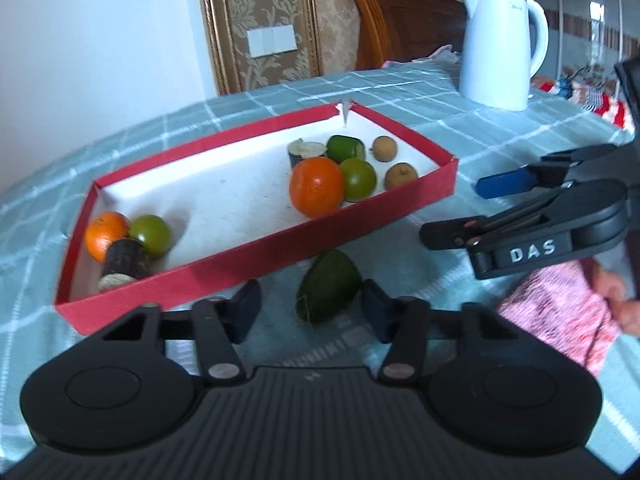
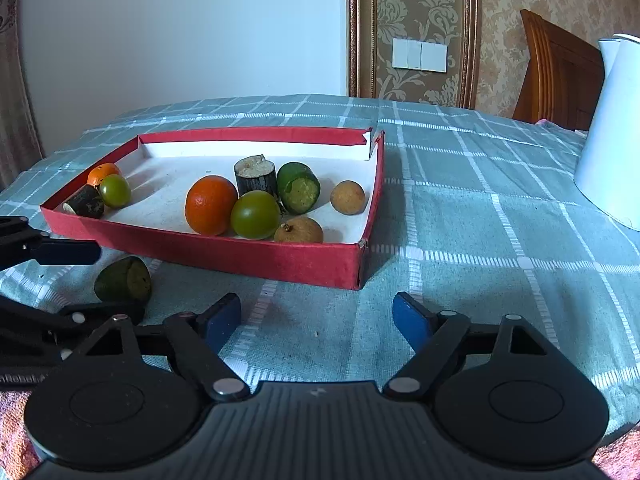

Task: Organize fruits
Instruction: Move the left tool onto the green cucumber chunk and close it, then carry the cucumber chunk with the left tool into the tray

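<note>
A dark green cut fruit piece (image 1: pixel 328 292) (image 2: pixel 123 280) lies on the cloth just in front of the red box (image 1: pixel 256 258) (image 2: pixel 240 252). My left gripper (image 1: pixel 310 312) (image 2: pixel 102 282) straddles it: the right pad is at its side, the left pad stands apart from it, so the jaws read as open. The box holds an orange (image 1: pixel 317 187) (image 2: pixel 211 205), green fruits, cut cane sections and two brown longans at one end. At the other end are a small orange (image 1: pixel 105 234), a green fruit and a dark cane piece. My right gripper (image 2: pixel 316 320) (image 1: pixel 468 212) is open over bare cloth.
A white kettle (image 1: pixel 500 48) (image 2: pixel 612 140) stands at the back right of the checked teal tablecloth (image 2: pixel 480 200). A wooden chair (image 1: pixel 400 28) is behind the table. A pink sleeve (image 1: pixel 560 312) and a hand are at the right of the left wrist view.
</note>
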The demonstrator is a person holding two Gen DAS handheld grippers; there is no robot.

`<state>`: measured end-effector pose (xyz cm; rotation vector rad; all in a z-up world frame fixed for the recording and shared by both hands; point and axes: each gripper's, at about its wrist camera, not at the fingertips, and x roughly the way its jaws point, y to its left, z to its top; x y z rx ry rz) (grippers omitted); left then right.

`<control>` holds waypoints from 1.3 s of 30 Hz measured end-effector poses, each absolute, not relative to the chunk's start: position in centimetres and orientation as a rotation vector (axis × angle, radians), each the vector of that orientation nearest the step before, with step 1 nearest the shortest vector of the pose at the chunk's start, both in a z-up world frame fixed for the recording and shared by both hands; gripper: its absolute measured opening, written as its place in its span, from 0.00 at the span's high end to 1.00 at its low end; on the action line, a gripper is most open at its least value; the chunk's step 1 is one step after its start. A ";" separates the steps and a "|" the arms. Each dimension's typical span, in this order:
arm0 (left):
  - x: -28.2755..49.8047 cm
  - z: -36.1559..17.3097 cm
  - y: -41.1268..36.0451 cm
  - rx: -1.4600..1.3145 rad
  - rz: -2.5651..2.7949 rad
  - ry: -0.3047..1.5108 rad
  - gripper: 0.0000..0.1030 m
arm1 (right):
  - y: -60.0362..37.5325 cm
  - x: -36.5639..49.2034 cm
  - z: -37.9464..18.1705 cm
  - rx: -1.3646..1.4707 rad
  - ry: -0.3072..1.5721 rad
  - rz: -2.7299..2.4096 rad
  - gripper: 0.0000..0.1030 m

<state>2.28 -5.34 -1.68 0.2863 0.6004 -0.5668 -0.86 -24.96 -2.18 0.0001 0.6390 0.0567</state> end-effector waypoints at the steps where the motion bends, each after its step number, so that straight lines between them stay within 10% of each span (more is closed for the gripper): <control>1: 2.3 -1.7 -5.3 0.274 -0.587 0.608 0.68 | -25.0 -0.8 -2.2 0.000 0.639 0.057 0.19; 39: 5.8 2.5 -5.4 0.283 -0.252 0.422 0.70 | -24.9 -0.8 -2.3 -0.005 0.641 0.057 0.17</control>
